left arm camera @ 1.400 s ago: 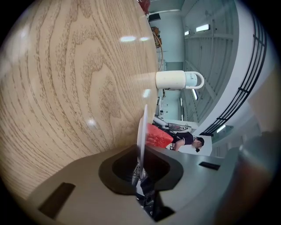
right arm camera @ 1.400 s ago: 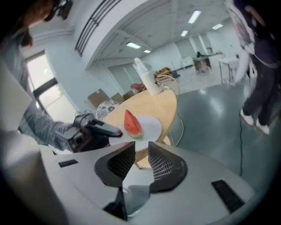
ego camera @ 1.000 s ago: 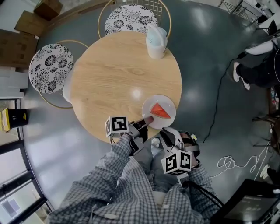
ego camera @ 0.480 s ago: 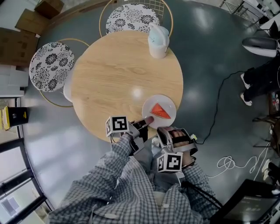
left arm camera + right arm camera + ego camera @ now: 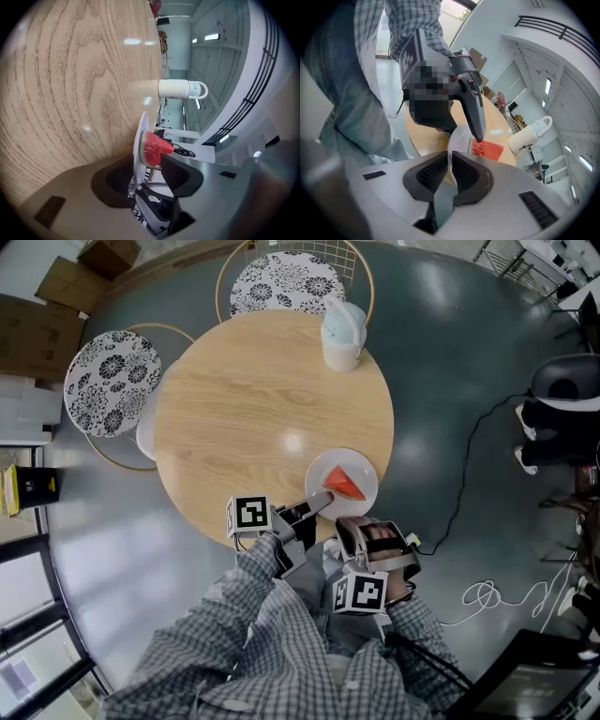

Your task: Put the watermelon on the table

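Observation:
A red watermelon wedge [image 5: 344,481] lies on a white plate [image 5: 328,468] at the near right edge of the round wooden table [image 5: 244,399]. My left gripper [image 5: 314,506] reaches the plate's near rim from the left. Its jaws have just been opening and now stand wide, with the rim [image 5: 138,140] and wedge [image 5: 154,147] between them, unpressed. My right gripper [image 5: 356,521] comes from below the table edge and is shut on the plate's rim [image 5: 461,138]. In the right gripper view the wedge [image 5: 487,150] sits just beyond the left gripper's finger [image 5: 471,110].
A white jug [image 5: 340,332] stands at the table's far edge. Two patterned chairs [image 5: 111,381] [image 5: 286,282] sit at the far left and back. A person [image 5: 562,409] stands to the right, and a cable [image 5: 469,474] runs over the floor.
My left jaws have opened off the plate's rim. My right gripper rolled and closed on the rim. The person at the right stepped closer.

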A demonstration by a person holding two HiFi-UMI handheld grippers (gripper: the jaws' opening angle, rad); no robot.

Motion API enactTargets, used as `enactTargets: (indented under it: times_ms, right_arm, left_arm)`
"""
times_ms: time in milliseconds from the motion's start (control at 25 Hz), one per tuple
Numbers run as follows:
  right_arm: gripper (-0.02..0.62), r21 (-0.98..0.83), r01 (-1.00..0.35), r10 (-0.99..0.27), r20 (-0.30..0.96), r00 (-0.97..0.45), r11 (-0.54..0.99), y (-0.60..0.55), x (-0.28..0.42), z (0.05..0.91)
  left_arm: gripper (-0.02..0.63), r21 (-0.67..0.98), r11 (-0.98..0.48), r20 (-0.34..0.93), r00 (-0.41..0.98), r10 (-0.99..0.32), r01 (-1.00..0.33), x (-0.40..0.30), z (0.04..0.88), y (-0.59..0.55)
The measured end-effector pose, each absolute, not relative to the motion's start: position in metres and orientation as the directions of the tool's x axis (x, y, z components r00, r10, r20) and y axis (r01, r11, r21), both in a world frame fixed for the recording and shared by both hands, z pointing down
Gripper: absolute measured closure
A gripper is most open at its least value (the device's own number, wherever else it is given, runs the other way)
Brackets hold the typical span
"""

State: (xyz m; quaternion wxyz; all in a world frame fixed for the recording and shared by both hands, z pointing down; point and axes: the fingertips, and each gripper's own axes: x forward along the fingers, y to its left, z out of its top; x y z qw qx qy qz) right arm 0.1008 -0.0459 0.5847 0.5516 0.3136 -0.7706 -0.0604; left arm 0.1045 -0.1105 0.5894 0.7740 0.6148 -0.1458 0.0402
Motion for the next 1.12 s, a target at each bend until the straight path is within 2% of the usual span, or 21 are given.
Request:
enactTargets:
  times_ms: [280,440,760,960,1040,1120]
  right_arm:
    - [0.557,0.422,-0.405,-0.524,0.831,-0.184,0.811,-0.044,0.103,0.593]
    - [0.557,0.404,-0.395,-0.502,0.844,-0.186,0.825,-0.044,0.101,0.600]
    - [0.557,0.369,-0.414,-0.475,0.859,-0.189,0.832,-0.043,0.103,0.611]
    - [0.557,0.273,-0.548,-0.449,0.866,-0.217,0.791,-0.043,0.101,0.610]
    - [0.557,0.222,-0.616,-0.451,0.859,-0.244,0.756,-0.045,0.100,0.607]
    - [0.555,0.203,-0.649,-0.467,0.844,-0.263,0.733,-0.049,0.099,0.603]
  left_arm:
    - [0.430,0.938,0.260,0.240,0.971,-0.018,-0.228,0.086,0.584,-0.086]
    - [0.431,0.941,0.307,0.173,0.982,-0.081,-0.140,0.073,0.572,-0.081]
    - [0.431,0.937,0.333,0.161,0.976,-0.144,-0.105,0.055,0.571,-0.073]
    - [0.437,0.951,0.309,0.085,0.979,-0.187,-0.023,0.052,0.555,-0.074]
    - [0.485,0.959,0.283,0.072,0.980,-0.187,-0.016,0.052,0.550,-0.073]
    - [0.561,0.967,0.252,0.084,0.978,-0.191,-0.033,0.053,0.548,-0.073]
